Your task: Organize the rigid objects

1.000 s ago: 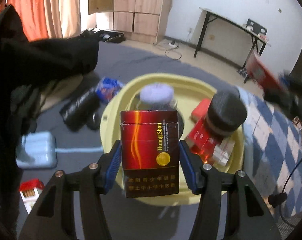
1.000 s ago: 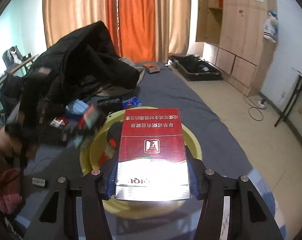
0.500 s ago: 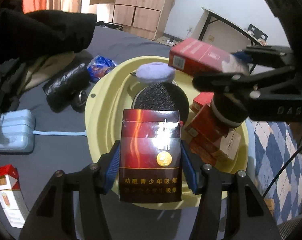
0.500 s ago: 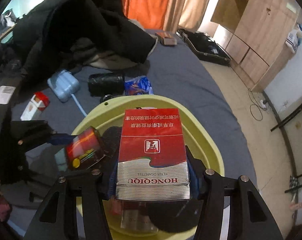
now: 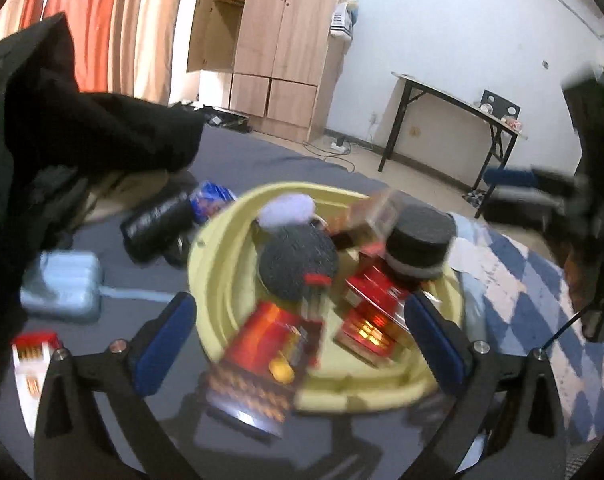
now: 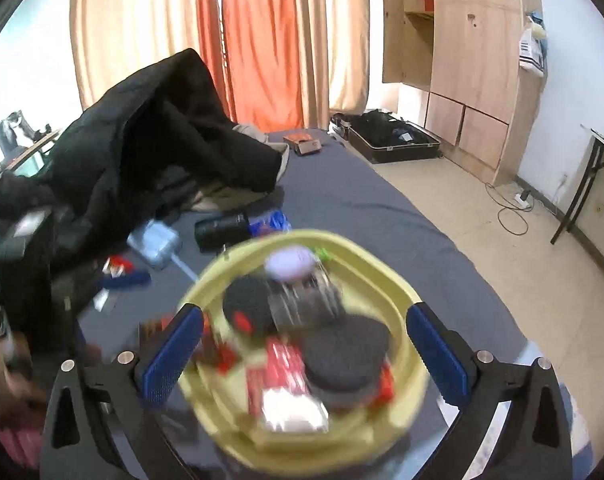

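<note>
Left wrist: left gripper (image 5: 302, 328) fingers wide apart, empty; right gripper (image 6: 305, 350) same, over yellow basin (image 6: 397, 300).

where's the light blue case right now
The light blue case lies on the dark bedspread, left of the yellow basin in the left wrist view, beside the black cylinder and just below the black jacket.

Pale yellow basin (image 6: 397, 292); red packs (image 5: 365, 304) (blurred); blue-white checked cloth (image 5: 541, 300).
</note>
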A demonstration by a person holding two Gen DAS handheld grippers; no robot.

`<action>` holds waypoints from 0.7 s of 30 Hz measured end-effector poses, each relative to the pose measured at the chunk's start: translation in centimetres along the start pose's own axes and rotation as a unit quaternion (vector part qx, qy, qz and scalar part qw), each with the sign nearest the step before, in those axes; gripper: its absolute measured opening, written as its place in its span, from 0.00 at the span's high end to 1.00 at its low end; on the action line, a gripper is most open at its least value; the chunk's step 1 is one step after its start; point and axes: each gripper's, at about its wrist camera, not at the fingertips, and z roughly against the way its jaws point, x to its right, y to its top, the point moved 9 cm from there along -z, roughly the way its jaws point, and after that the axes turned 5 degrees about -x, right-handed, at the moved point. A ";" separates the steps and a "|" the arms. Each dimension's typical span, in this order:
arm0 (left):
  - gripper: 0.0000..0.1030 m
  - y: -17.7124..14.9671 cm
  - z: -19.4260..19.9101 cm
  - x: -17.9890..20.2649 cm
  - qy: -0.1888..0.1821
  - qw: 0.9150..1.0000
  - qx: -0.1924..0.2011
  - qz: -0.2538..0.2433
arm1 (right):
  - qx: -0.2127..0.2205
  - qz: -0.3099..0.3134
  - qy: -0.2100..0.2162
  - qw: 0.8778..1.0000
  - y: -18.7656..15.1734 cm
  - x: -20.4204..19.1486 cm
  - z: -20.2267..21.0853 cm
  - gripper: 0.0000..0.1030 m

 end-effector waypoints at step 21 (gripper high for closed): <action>0.00 -10.2 -8.7 7.5 0.107 0.987 -0.119 -0.020 | -0.106 0.072 -0.041 0.991 -17.2 2.0 -9.1 0.00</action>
